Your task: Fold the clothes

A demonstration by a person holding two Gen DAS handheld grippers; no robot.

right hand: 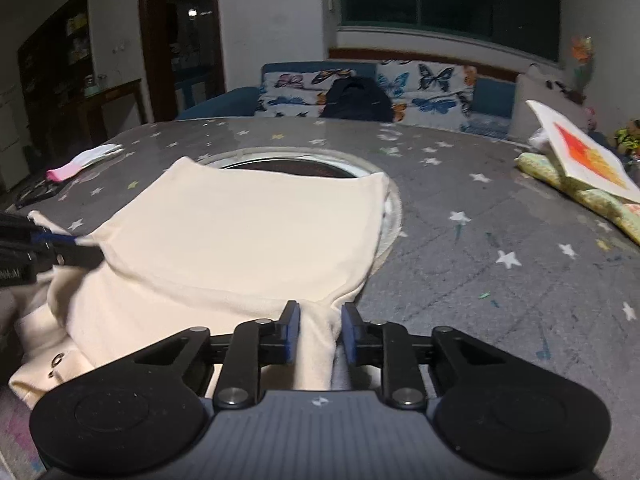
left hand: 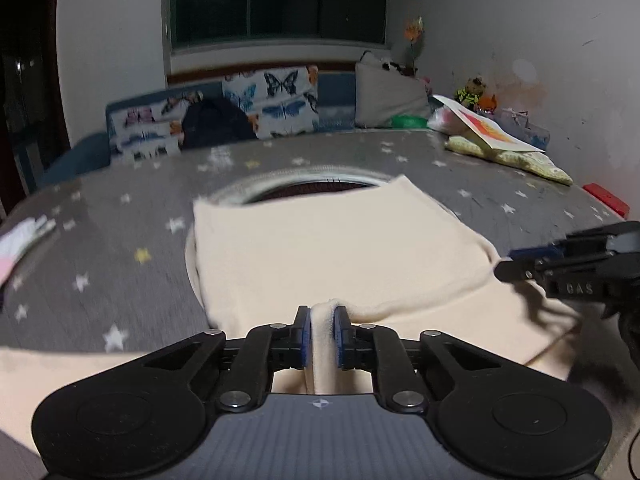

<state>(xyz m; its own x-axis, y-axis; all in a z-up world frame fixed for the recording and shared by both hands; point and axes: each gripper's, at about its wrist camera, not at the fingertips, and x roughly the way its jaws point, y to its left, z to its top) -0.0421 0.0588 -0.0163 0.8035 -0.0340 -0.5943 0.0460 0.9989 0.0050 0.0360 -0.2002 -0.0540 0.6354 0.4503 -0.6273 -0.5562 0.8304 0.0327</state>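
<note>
Grey star-printed cloth covers the round desk [right hand: 460, 184], which stands in a dim room with a dark window and a butterfly-patterned sofa [right hand: 420, 92] beyond its far edge. At the desk's middle is a round opening [right hand: 296, 166] with a pale rim, and I take it as the landmark.

Just on the near side of that opening lies the cream garment [right hand: 240, 232], its far edge overlapping the opening's near rim. An upper layer of it lies flat over a lower layer that spreads toward the near edge of the desk, so one fold looks already made, though this is my reading.

Each hand-held gripper holds the near edge of that upper layer. The left hand-held gripper [left hand: 321, 314] is clamped on a pinched ridge of the cream cloth, its blue pads pressing both sides. The right hand-held gripper [right hand: 320, 312] also has cloth between its pads at the corner to the right of the other; its jaws stand a little wider, and it seems to grip the bunched corner. Holding two points on one edge would keep the layer taut and square for laying down or for carrying it over again.

As for containers, the opening shows only a dark reddish interior; what is in it cannot be told. Left of the opening lies a white-and-pink glove [right hand: 86, 162]. Right of it, a painted card [right hand: 580, 152] rests on a floral cushion [right hand: 592, 196].
</note>
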